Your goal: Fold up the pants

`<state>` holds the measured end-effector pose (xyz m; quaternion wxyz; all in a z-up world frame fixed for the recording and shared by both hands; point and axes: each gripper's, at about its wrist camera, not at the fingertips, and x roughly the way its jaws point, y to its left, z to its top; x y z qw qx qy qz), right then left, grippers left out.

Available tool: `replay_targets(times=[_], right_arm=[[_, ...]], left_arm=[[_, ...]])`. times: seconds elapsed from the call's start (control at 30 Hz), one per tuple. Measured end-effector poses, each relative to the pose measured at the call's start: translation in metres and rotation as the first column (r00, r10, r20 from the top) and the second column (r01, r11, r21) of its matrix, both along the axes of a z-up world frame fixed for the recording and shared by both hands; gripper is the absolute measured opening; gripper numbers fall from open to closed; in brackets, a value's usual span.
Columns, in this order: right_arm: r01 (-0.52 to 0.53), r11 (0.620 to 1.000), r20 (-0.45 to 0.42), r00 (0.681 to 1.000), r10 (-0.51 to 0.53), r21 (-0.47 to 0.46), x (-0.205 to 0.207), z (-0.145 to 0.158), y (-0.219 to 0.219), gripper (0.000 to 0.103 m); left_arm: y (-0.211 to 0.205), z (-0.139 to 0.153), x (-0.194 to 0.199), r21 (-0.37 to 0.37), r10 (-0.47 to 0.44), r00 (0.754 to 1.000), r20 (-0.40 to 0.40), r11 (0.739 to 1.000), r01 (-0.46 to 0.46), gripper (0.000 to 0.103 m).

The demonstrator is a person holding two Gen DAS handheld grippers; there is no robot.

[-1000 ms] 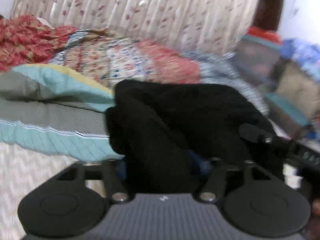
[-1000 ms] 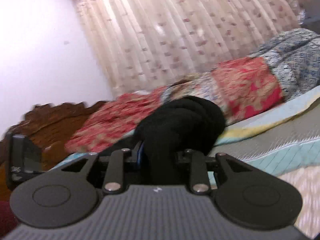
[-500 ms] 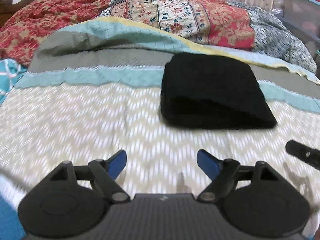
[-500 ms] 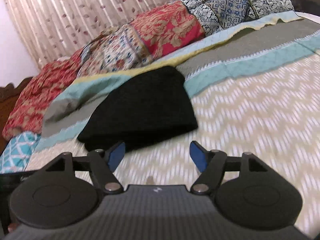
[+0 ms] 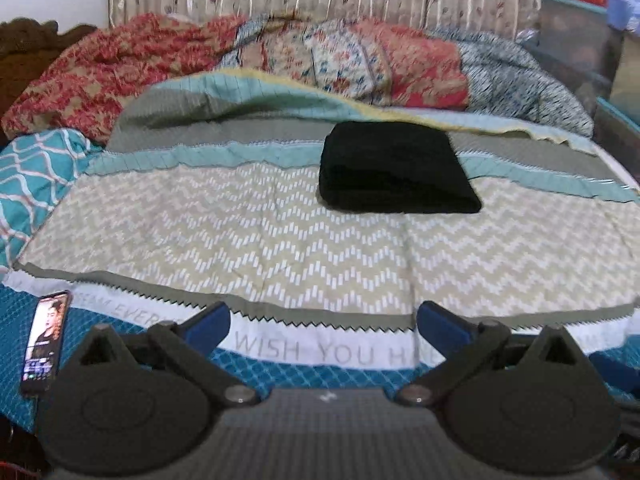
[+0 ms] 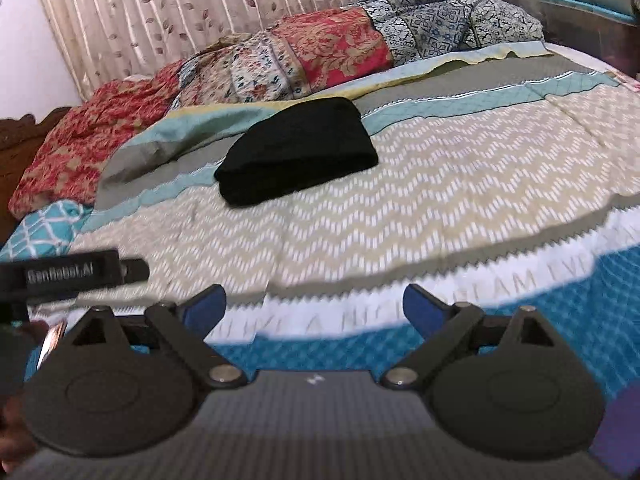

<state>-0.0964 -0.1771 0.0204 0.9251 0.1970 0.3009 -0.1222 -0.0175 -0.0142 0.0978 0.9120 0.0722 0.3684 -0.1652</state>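
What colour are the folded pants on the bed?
Black pants, plain with no pattern, clearest in the left wrist view.

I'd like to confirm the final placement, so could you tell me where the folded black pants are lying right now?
The folded black pants lie on the chevron-patterned bedspread, right of centre in the left wrist view, across its teal stripe, just before the patchwork quilt heaped by the curtain.

The zigzag bedspread (image 5: 320,248) lies flat and bare between the near edge of the bed and the folded black pants (image 5: 394,170), wide room to pass on either side of them; behind, a ridge of bunched patterned quilts (image 5: 360,64) walls off the far side; a phone (image 5: 46,346) lies at the near left edge; storage boxes (image 5: 576,36) crowd the far right.
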Motion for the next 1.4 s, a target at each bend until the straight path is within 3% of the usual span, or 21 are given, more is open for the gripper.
replay_targets(times=[0.17,0.37,0.43,0.53,0.73,1.0,1.4], right_arm=[[-0.035,0.998,-0.031,0.999,0.036,0.046,-0.023,0.002,0.019,0.097],[-0.029,0.982,-0.049,0.998,0.039,0.185,-0.044,0.009,0.030,0.097],[-0.011,0.984,-0.043,0.999,0.019,0.176,-0.052,0.014,0.035,0.097],[-0.064,0.985,-0.014,0.998,0.068,0.163,-0.059,0.017,0.039,0.097],[-0.039,0.979,-0.029,0.999,0.046,0.200,-0.061,0.008,0.034,0.097],[-0.035,0.984,0.018,0.999,0.032,0.173,-0.073,0.012,0.029,0.097],[-0.066,0.992,0.047,0.997,0.061,0.106,-0.079,0.015,0.028,0.097]], left_arm=[[0.010,0.012,-0.031,0.014,-0.031,0.999,0.031,0.999,0.030,0.103],[0.021,0.029,-0.062,0.006,-0.054,0.997,0.049,0.999,0.053,0.103],[0.026,0.034,-0.072,0.004,-0.054,0.996,0.070,0.999,0.053,0.103],[0.031,0.036,-0.083,0.012,-0.038,0.995,0.096,0.999,0.038,0.103],[0.026,0.025,-0.072,0.032,-0.040,0.999,-0.001,0.999,0.041,0.103],[0.019,0.020,-0.079,0.060,-0.012,1.000,-0.012,0.998,0.013,0.103],[0.010,0.018,-0.083,0.074,-0.039,0.999,-0.025,0.996,0.040,0.103]])
